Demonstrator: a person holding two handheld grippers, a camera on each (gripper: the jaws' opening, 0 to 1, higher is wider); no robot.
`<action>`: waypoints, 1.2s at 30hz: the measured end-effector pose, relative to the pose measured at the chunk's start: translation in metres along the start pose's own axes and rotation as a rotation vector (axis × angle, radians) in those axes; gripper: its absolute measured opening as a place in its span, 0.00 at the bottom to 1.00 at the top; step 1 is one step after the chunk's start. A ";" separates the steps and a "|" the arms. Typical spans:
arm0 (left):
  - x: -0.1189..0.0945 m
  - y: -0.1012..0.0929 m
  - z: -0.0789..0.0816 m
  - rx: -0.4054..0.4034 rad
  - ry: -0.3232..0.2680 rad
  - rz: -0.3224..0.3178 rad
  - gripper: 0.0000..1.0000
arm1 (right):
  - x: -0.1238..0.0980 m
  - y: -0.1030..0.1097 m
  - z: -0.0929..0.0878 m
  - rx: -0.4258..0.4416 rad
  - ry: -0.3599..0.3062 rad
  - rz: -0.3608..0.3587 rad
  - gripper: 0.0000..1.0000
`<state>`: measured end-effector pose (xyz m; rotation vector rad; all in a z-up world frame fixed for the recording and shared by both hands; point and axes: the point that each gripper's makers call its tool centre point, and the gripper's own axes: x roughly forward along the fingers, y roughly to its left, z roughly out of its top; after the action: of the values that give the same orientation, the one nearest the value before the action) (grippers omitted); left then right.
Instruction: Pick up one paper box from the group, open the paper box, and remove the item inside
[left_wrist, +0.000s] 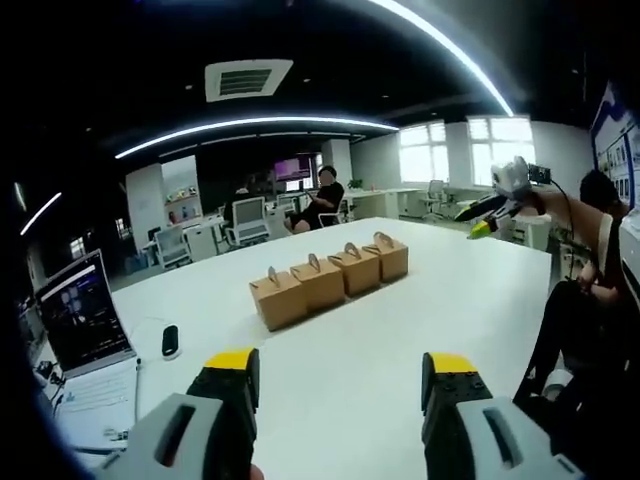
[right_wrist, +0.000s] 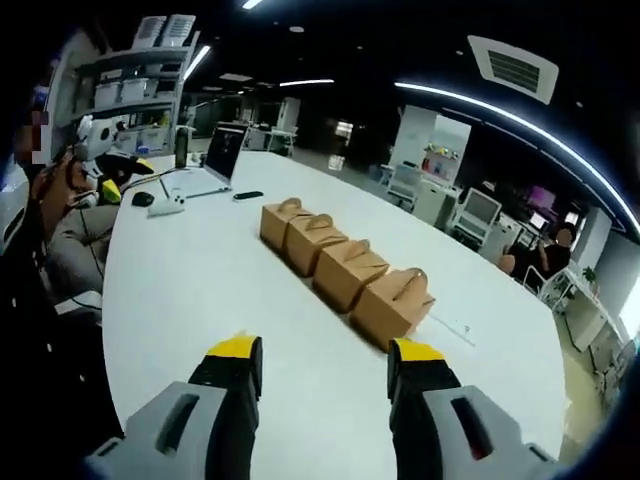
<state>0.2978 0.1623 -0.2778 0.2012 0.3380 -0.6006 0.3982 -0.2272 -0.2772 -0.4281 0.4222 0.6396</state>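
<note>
Selection of one box was the step in hand. Four paper boxes (right_wrist: 344, 270) stood touching in a row on the white table (right_wrist: 190, 290), well ahead of both grippers. The right gripper (right_wrist: 325, 352) had its jaws apart and empty; the left gripper (left_wrist: 340, 362) likewise. The end box (right_wrist: 392, 304) lay nearest the right gripper and offered the freest side. Recommended approach: grasp that box by its handle (right_wrist: 410, 283), keeping clear of its neighbour.
</note>
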 end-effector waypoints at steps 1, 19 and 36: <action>-0.001 0.001 -0.001 -0.004 -0.003 0.003 0.66 | 0.007 -0.003 0.001 0.003 0.005 0.000 0.50; -0.007 0.017 -0.030 -0.040 0.009 0.025 0.65 | 0.113 -0.067 0.005 0.116 0.101 -0.110 0.34; -0.015 0.028 -0.053 -0.098 0.029 0.059 0.65 | 0.171 -0.105 -0.007 0.187 0.164 -0.226 0.24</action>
<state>0.2893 0.2072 -0.3193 0.1259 0.3874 -0.5216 0.5886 -0.2254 -0.3420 -0.3453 0.5752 0.3429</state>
